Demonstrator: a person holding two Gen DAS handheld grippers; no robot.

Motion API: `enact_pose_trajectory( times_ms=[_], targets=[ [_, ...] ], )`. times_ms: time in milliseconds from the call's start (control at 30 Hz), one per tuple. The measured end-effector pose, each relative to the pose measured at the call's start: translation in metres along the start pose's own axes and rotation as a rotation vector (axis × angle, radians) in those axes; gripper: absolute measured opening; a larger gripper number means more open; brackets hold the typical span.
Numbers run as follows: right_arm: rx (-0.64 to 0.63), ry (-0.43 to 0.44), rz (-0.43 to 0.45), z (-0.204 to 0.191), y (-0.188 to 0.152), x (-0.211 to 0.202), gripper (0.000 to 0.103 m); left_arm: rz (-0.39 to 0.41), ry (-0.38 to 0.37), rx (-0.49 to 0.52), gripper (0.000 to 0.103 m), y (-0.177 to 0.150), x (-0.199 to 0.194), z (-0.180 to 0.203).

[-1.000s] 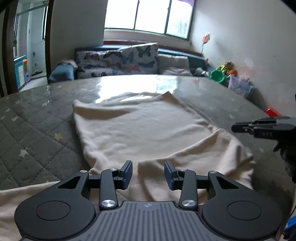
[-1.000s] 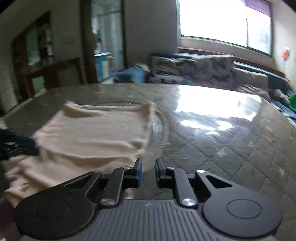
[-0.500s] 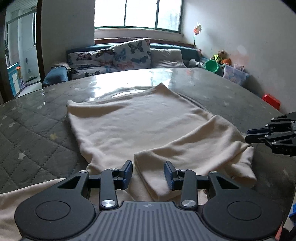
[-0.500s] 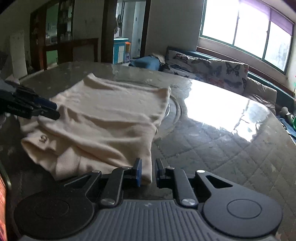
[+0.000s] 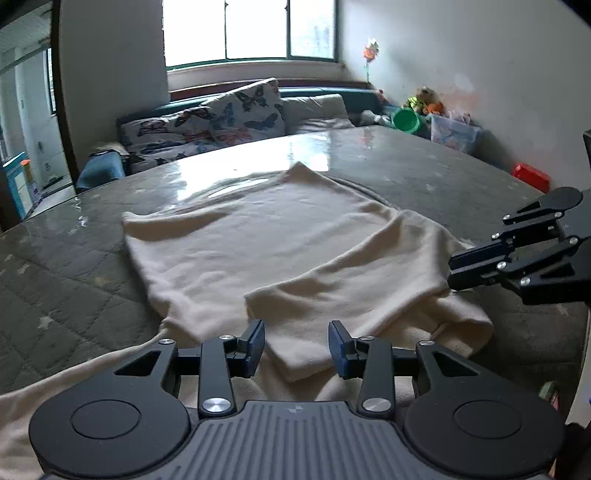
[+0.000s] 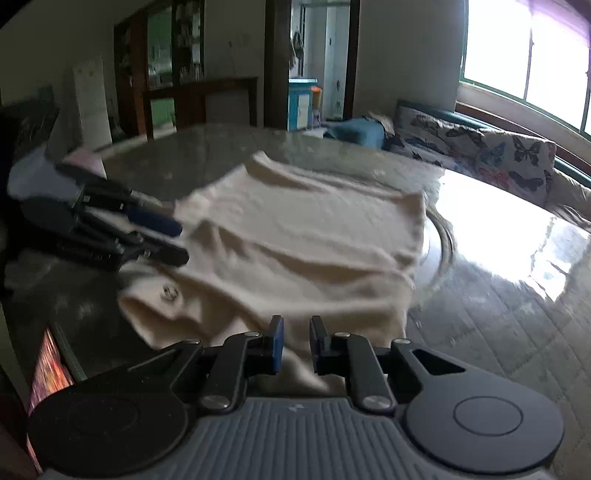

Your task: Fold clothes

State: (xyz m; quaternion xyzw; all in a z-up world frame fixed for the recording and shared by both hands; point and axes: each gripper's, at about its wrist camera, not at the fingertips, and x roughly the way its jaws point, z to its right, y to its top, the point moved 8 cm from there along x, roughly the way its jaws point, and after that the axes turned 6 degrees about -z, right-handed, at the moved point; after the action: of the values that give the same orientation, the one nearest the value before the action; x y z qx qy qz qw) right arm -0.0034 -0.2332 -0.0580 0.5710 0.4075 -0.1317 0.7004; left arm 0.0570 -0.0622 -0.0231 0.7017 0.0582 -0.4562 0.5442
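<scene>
Hovering over the cream garment (image 5: pixel 258 236): left claw (image 5: pixel 296 341) half-open, right claw (image 6: pixel 296 341) nearly closed, both empty.

Garment (image 5: pixel 266 236) lies flat on the surface (image 5: pixel 424 173), sofa (image 5: pixel 236 114) behind it, toys (image 5: pixel 424 107) at the far right corner.

We see a sofa with butterfly cushions (image 5: pixel 236 118) under the big window (image 5: pixel 255 29). A green bucket (image 5: pixel 405 120) and soft toys (image 5: pixel 424 99) sit in the corner.

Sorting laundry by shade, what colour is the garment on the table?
Cream garment, clearest in the left wrist view.
</scene>
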Motion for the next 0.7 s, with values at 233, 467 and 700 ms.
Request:
enact_pose_trajectory(
  times_ms=[233,467,700],
  targets=[
    [0.006,0.070,-0.014,-0.016,0.017,0.023,0.014,0.053,0.152,-0.194,0.042,-0.021,-0.040,-0.043],
    [-0.058,0.162,0.005,-0.044,0.051,0.043,0.014,0.067,0.442,-0.463,0.042,-0.063,-0.086,-0.116],
    [-0.081,0.210,-0.050,-0.062,0.064,0.081,0.015,0.077,0.648,-0.649,0.048,-0.090,-0.113,-0.172]
  ],
)
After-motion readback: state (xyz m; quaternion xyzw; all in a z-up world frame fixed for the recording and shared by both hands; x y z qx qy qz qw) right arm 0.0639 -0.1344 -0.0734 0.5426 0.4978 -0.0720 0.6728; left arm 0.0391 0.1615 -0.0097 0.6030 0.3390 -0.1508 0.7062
